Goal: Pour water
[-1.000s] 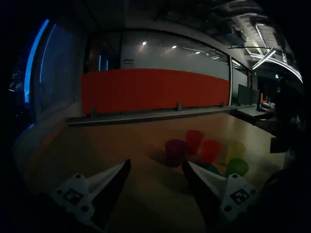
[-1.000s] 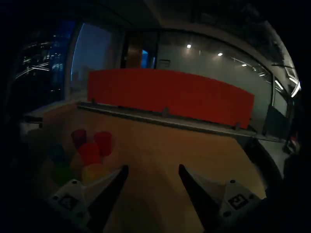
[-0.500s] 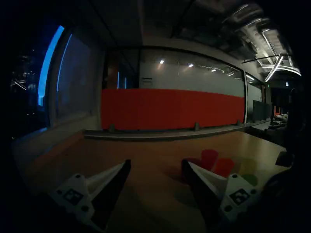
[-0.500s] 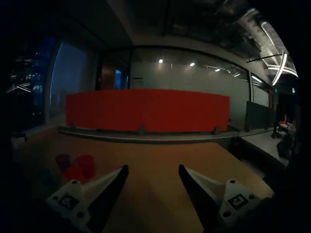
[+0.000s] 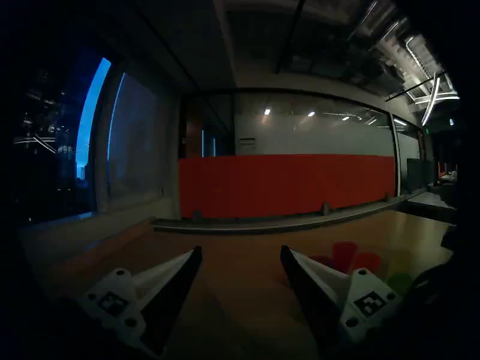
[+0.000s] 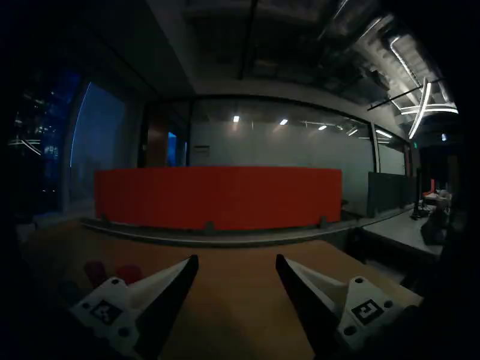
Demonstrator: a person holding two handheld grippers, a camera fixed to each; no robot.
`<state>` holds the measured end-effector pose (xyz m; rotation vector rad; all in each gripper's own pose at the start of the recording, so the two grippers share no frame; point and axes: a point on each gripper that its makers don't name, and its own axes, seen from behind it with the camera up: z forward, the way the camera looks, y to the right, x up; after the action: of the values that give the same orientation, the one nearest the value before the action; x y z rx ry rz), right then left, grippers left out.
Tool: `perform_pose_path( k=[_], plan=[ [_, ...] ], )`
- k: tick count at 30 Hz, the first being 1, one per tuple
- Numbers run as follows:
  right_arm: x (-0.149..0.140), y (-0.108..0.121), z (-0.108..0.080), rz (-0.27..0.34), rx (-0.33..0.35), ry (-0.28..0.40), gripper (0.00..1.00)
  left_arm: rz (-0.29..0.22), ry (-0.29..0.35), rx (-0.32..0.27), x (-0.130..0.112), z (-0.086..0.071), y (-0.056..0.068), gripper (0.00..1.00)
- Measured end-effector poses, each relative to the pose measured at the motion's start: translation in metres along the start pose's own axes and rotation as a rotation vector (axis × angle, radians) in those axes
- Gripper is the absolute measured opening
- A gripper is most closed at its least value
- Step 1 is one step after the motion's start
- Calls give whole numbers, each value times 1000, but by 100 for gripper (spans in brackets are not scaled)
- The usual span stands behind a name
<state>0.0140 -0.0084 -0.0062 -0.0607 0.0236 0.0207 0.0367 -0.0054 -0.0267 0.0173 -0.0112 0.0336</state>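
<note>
Several coloured plastic cups stand in a cluster on a wooden table [image 5: 252, 270]. In the left gripper view a red cup [image 5: 345, 253] and an orange-red cup [image 5: 367, 262] peek out beside the right finger, with a green cup [image 5: 399, 281] lower right. In the right gripper view a dark red cup [image 6: 96, 271] and a red cup [image 6: 129, 273] sit at lower left, partly behind the left finger. My left gripper [image 5: 240, 264] is open and holds nothing. My right gripper [image 6: 236, 270] is open too, with bare table between its fingers.
A red divider panel [image 6: 216, 197] runs along the table's far edge on a grey rail [image 5: 270, 225]. Glass walls and dark windows [image 5: 84, 150] lie behind. Another desk [image 6: 396, 231] stands at the right. The room is dim.
Both views have tilted upward over the last second. The cups slid down and toward the edges, now half hidden by the fingers. Both grippers stayed open.
</note>
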Motion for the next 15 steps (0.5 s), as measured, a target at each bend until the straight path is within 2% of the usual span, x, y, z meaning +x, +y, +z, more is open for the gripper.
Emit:
perform_pose_path(
  k=[6, 15],
  plan=[
    [2, 2, -6, 2, -2, 16, 100, 5, 11, 14, -9, 5, 1, 97],
    [6, 6, -11, 22, -2, 53, 100, -15, 19, 4, -24, 8, 12, 97]
  ],
)
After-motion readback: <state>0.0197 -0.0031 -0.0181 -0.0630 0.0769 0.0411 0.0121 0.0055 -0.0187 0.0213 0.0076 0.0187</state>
